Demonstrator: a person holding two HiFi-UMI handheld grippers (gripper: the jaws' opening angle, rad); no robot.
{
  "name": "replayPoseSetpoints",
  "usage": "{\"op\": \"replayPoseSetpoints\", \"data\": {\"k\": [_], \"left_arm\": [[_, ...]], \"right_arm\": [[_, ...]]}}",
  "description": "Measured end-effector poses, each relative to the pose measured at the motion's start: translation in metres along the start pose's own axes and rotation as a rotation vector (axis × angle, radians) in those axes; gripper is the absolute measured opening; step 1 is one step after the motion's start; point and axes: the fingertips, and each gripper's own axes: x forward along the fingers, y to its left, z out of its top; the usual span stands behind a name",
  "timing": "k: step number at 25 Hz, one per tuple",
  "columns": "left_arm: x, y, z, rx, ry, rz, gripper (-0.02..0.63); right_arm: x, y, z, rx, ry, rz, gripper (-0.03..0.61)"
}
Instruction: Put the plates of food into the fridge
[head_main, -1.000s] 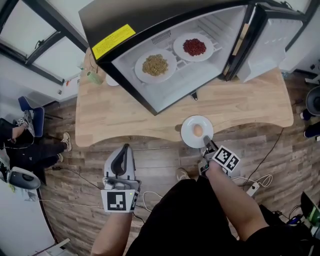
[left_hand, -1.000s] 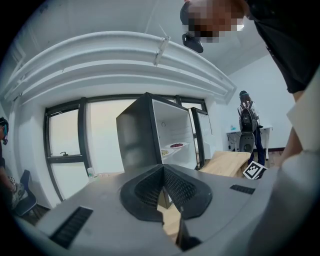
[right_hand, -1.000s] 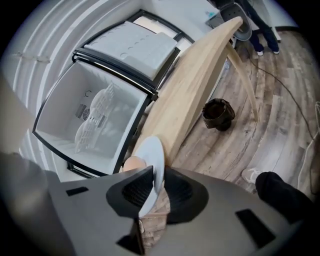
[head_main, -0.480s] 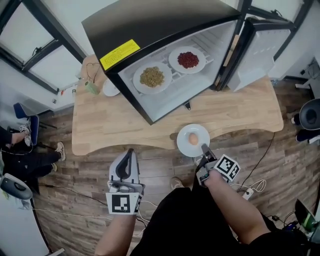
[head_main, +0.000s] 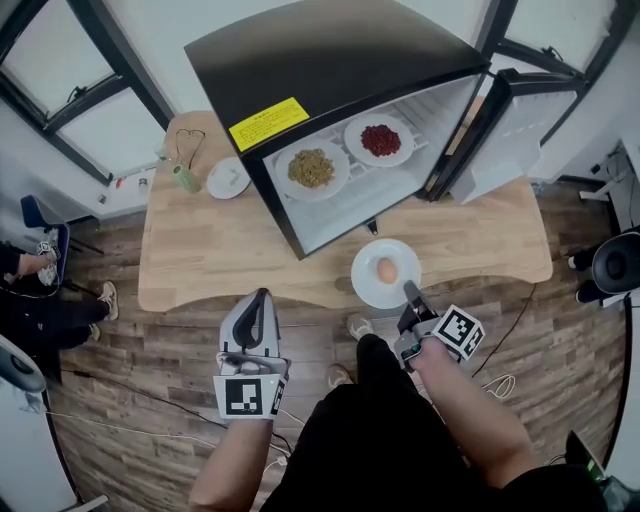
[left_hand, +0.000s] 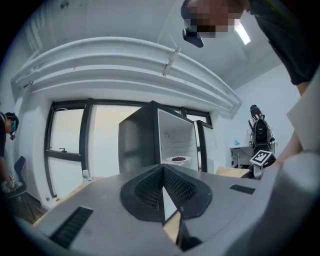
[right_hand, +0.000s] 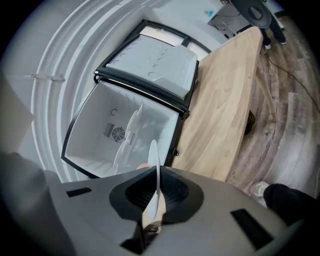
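- Just in front of the fridge (head_main: 330, 60), a white plate (head_main: 365, 288) is sitting over the near edge of the table (head_main: 210, 250), with one egg (head_main: 386, 270) lying at its middle.
- Right gripper (head_main: 412, 296) is reaching toward the fridge from the person's side; its jaws have just been closing and are now pinching the plate's near rim, which is showing edge-on between the pads in the right gripper view.
- Cannot tell whether the plate is resting on the table or clear of it.
- Inside the fridge, a grain plate (head_main: 338, 182) and a red-food plate (head_main: 404, 152) are sitting side by side on the same shelf, the red one nearer the hinge side.
- Fridge door (head_main: 500, 130) is standing swung wide open at the fridge's right.
- Left gripper (head_main: 258, 302) is hanging well short of the fridge, off the table's near edge, pointing at it; its jaws are pressed together with nothing between them.
- Left of the fridge, a small white dish (head_main: 228, 178) is lying on the table.
- Far left of the fridge, a seated person (head_main: 30, 300) is showing at the edge of the head view.
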Motion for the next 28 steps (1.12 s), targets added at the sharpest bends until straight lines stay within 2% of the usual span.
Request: {"op": "replayPoseSetpoints", "data": {"k": [5, 16, 28], "left_arm": [[0.007, 0.009, 0.008, 0.022, -0.005, 0.020, 0.005], [0.046, 0.038, 0.016, 0.002, -0.005, 0.122, 0.005], [0.080, 0.067, 0.024, 0.015, 0.020, 0.217, 0.005]], "right_arm": [[0.022, 0.013, 0.006, -0.016, 0.033, 0.015, 0.032], [0.089, 0.033, 0.026, -0.043, 0.117, 0.043, 0.032], [0.161, 0.036, 0.034, -0.039, 0.205, 0.050, 0.032]]}}
